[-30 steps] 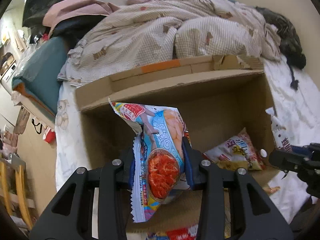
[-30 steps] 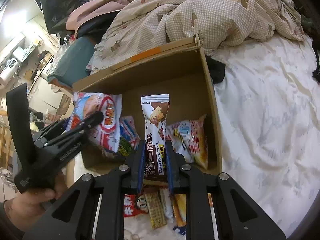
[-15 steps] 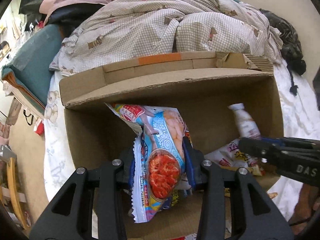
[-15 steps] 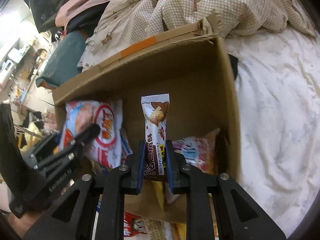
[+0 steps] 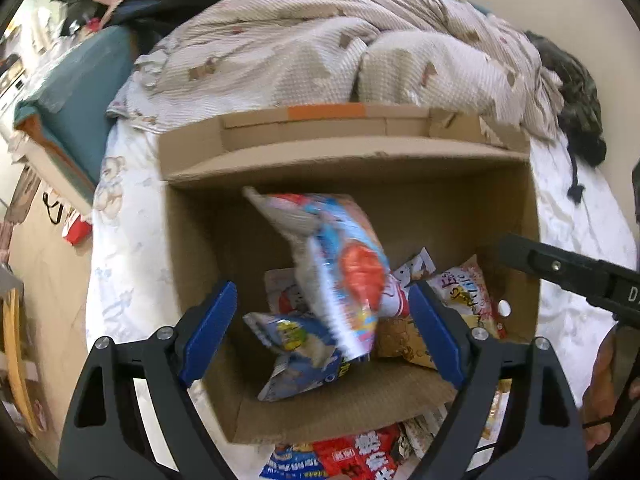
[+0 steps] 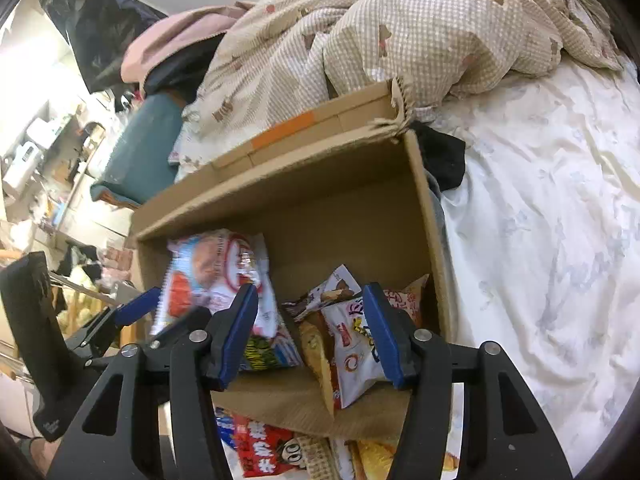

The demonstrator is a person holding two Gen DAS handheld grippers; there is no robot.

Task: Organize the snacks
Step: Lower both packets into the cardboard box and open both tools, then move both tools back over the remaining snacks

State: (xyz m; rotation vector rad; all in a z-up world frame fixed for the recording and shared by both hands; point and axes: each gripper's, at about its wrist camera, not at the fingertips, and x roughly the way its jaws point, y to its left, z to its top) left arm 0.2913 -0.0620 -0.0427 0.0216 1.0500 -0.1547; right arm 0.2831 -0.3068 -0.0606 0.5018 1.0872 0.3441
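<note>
Both snacks are let go over the cardboard box (image 5: 344, 168) on the bed. The left gripper (image 5: 324, 332) has just been opened wide; the blurred blue-and-red shrimp-chip bag (image 5: 340, 272) is dropping between its fingers. The right gripper (image 6: 312, 332) has just been opened too, the brown chocolate bar (image 6: 328, 286) already lying inside. The crinkly bag could be snagged by a finger and tipped out.

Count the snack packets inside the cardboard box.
At least 5: red-and-white bag blurred at left, blue packet beneath, chocolate bar behind centre, orange packet centre, white-yellow packet right. More may be hidden.
</note>
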